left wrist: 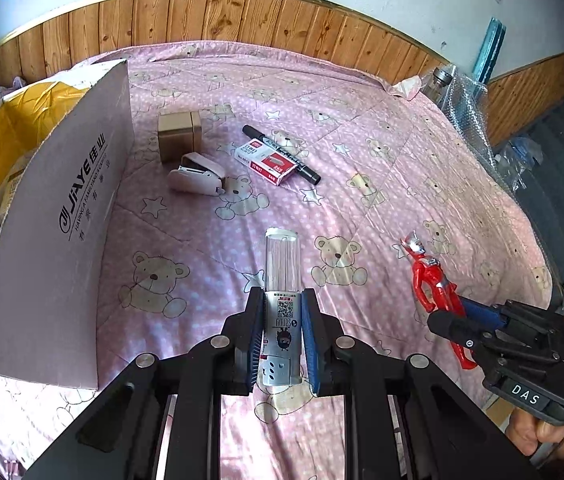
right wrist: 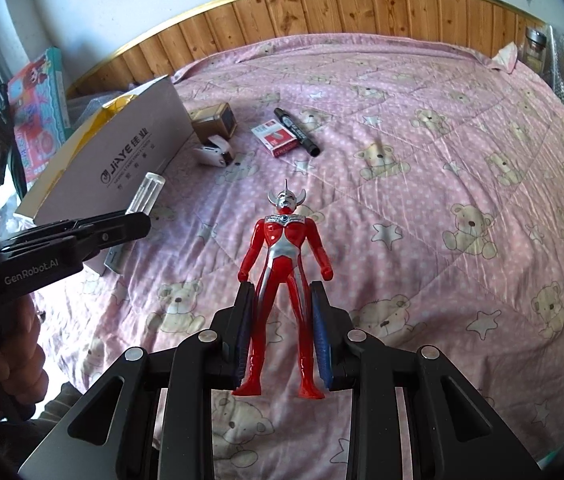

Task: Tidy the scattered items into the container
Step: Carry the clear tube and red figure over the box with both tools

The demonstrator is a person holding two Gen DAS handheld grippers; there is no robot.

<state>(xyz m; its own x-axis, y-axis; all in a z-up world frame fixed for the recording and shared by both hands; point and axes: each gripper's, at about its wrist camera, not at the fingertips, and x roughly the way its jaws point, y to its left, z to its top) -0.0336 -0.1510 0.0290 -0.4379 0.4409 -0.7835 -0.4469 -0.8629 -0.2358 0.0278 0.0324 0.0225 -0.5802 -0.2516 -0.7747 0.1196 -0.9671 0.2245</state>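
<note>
My left gripper is shut on a silver tube with a clear cap, held just above the pink bedspread. The cap shows beside the box in the right wrist view. My right gripper is shut on the legs of a red and silver toy figure, also seen at the right. The white cardboard box stands open at the left, close to the left gripper. A brown box, a white stapler, a staples pack and a black marker lie further back.
The bed ends at a wooden headboard. A glass jar and bubble wrap sit at its far right corner. A toy package lies behind the box. A hand holds the left gripper's handle.
</note>
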